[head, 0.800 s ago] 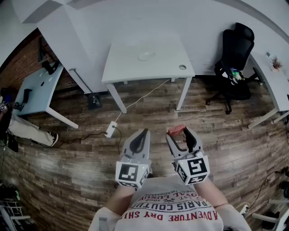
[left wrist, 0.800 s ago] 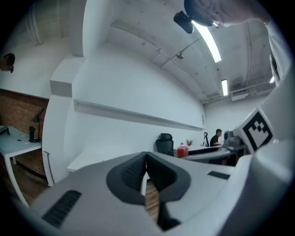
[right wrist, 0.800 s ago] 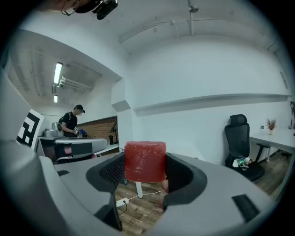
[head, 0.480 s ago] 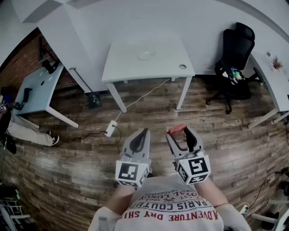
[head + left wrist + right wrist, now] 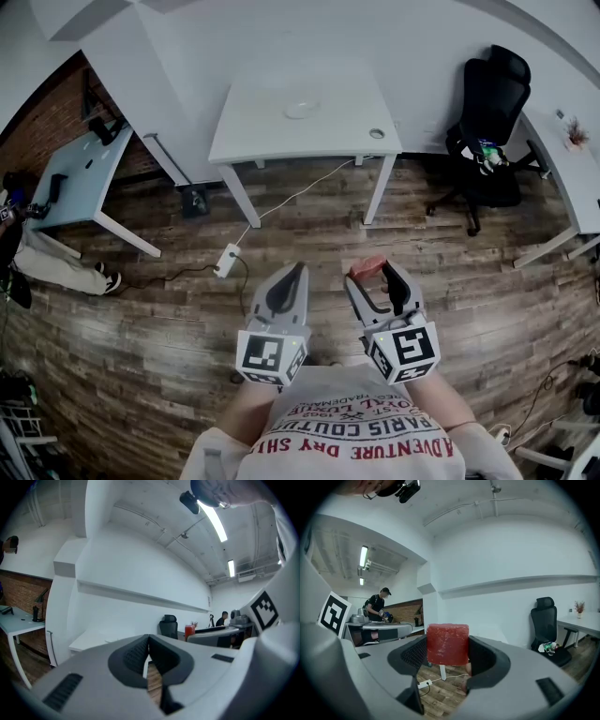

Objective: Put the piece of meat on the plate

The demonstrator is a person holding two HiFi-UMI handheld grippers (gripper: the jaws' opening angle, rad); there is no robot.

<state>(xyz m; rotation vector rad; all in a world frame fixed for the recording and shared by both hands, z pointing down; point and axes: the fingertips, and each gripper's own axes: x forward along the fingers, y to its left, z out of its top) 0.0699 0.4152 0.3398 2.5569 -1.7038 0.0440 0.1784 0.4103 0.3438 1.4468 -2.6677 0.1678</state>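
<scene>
My right gripper [image 5: 373,276] is shut on a red block of meat [image 5: 447,644], which fills the gap between its dark pads; the same piece of meat [image 5: 367,267] shows at the jaw tips in the head view. My left gripper [image 5: 290,280] is held beside it, its jaws closed together with nothing between them, seen also as the left gripper [image 5: 149,648] in its own view. A white plate [image 5: 303,111] lies on the white table [image 5: 272,141] far ahead of both grippers, across the wooden floor.
A black office chair [image 5: 489,122] stands to the right of the table. A white power strip [image 5: 225,262] with its cable lies on the floor in front. A blue-grey desk [image 5: 70,178] is at the left, another white desk [image 5: 572,178] at the right.
The view has shifted slightly; the table and floor have slid a little. Both grippers keep their pose and the meat stays in the right jaws.
</scene>
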